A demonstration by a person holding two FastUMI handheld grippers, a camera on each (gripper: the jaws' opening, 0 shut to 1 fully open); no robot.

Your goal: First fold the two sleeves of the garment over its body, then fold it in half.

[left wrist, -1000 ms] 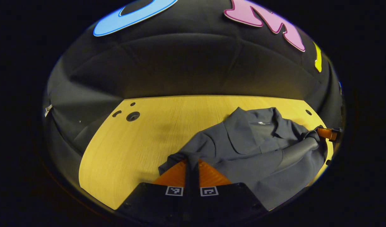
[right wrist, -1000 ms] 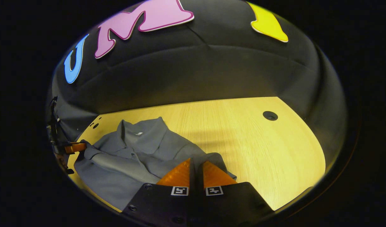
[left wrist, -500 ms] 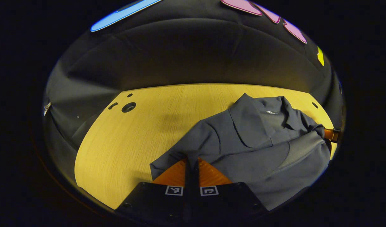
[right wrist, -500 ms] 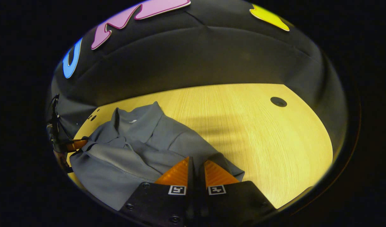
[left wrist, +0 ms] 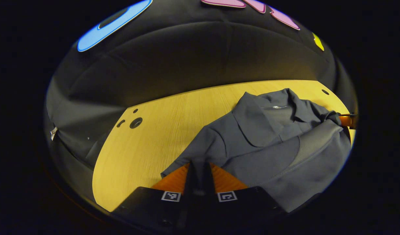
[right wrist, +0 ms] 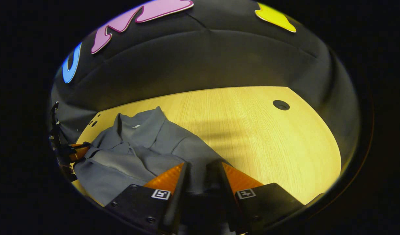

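Polo shirt (left wrist: 268,147): plain slate grey, no print; small pale mark at the inner neckband (left wrist: 276,106). Fold over its body reads a lighter grey.

Worktop (right wrist: 252,130): pale yellow wood, fine straight grain, dark round holes (right wrist: 281,105) near the far edge.

Left gripper (left wrist: 198,171) and right gripper (right wrist: 201,178): black bodies, each with two small black-and-white square tags (right wrist: 160,194).

Booth wall (right wrist: 200,65): black cloth.
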